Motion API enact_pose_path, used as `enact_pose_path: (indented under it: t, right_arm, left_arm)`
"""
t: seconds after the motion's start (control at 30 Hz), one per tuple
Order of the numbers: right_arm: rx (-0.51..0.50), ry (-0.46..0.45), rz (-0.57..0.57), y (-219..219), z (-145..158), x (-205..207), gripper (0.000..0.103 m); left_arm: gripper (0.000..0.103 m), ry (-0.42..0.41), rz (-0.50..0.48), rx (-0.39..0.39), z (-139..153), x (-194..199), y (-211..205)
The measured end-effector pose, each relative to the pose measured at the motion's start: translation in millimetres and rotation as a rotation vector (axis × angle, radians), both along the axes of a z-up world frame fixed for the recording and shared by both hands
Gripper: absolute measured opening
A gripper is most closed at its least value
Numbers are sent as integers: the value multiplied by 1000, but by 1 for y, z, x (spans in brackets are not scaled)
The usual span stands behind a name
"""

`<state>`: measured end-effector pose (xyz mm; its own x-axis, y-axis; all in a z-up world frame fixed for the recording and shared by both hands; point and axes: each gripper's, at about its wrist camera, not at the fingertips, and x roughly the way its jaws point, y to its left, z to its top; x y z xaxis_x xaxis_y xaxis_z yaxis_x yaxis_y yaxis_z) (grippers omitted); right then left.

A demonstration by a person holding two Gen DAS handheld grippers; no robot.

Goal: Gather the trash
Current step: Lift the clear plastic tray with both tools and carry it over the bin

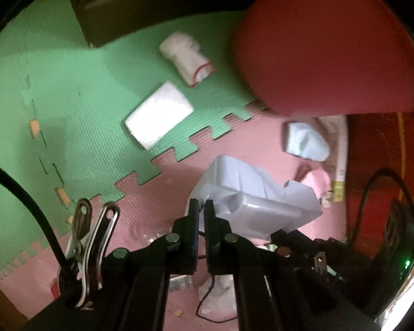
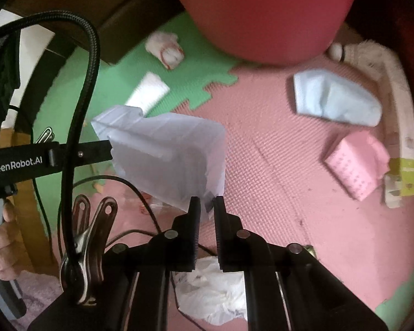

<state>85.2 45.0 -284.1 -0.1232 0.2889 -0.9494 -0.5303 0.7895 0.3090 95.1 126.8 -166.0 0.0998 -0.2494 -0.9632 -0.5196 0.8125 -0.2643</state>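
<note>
A floor of green and pink foam mats (image 1: 69,104) lay under both cameras, a red bin (image 1: 325,49) looming at one o'clock. In the left view, the left gripper (image 1: 201,209) was nearly closed, seemingly pinching the edge of a pale bag (image 1: 251,193). The bag looked light, limp and slippery, best held by a bunched edge. A white pack (image 1: 158,114) sat at eleven o'clock.

In the right view, the right gripper (image 2: 207,205) clamped the bag's (image 2: 165,154) lower corner, its jaws a sliver apart. A blue wad (image 2: 334,99) and a pink pack (image 2: 356,165) lay at two o'clock.
</note>
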Motion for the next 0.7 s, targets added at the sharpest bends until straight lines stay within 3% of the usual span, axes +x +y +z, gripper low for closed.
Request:
enact_pose_path:
  t: [0.7]
  right_arm:
    - [149, -258, -44, -57, 176, -17, 10]
  left_arm:
    - [1, -339, -89, 55, 189, -21, -46]
